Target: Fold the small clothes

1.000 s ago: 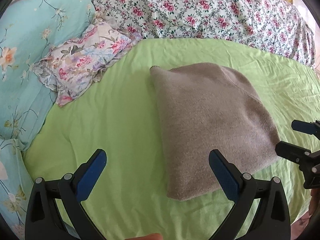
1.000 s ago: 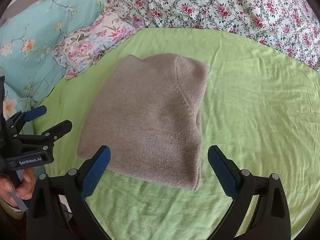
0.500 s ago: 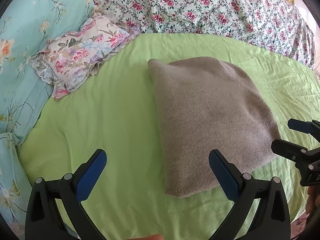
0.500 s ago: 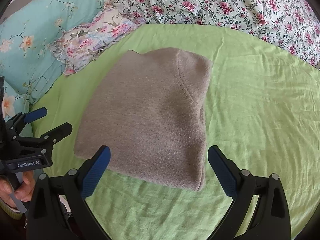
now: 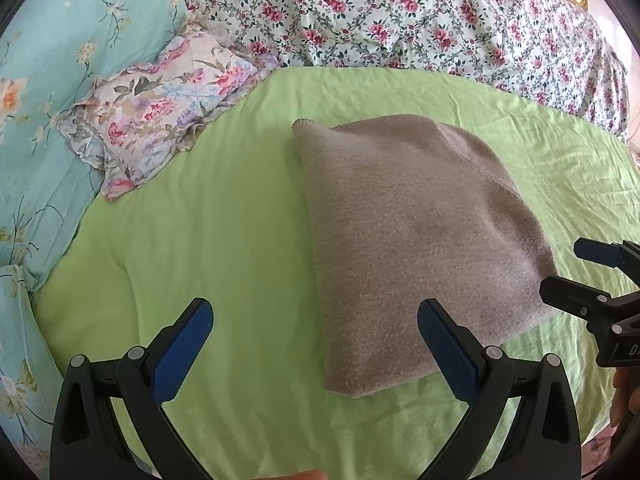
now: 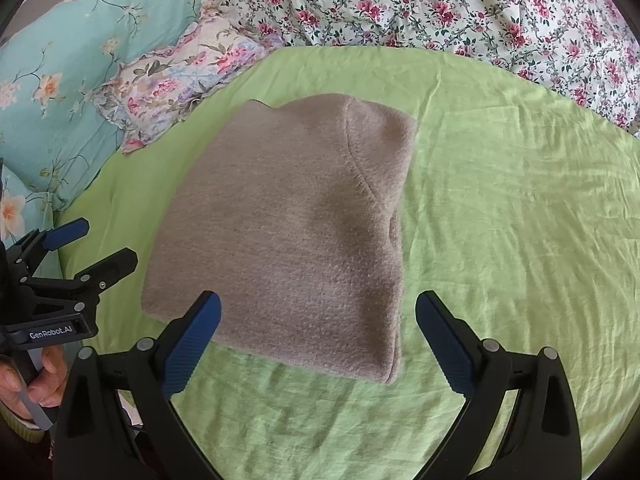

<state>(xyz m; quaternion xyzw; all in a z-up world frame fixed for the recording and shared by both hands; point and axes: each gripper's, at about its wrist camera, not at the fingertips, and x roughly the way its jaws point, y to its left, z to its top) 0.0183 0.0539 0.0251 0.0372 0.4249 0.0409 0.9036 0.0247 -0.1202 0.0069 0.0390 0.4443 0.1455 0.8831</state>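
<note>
A folded grey-brown knit garment (image 5: 412,240) lies flat on the light green sheet (image 5: 208,216); it also shows in the right wrist view (image 6: 292,232). My left gripper (image 5: 316,344) is open and empty, held above the garment's near left corner. My right gripper (image 6: 318,340) is open and empty, held above the garment's near edge. The right gripper shows at the right edge of the left wrist view (image 5: 580,276), and the left gripper at the left edge of the right wrist view (image 6: 94,244). Neither touches the garment.
A floral pillow (image 5: 160,108) and a turquoise floral quilt (image 5: 44,92) lie at the left. A pink-rose patterned bedspread (image 5: 420,16) covers the far side. The green sheet (image 6: 520,208) stretches to the right of the garment.
Both views shift slightly: the garment drifted a little up in frame, then back down. Both grippers stay open and empty. The garment has not moved on the sheet.
</note>
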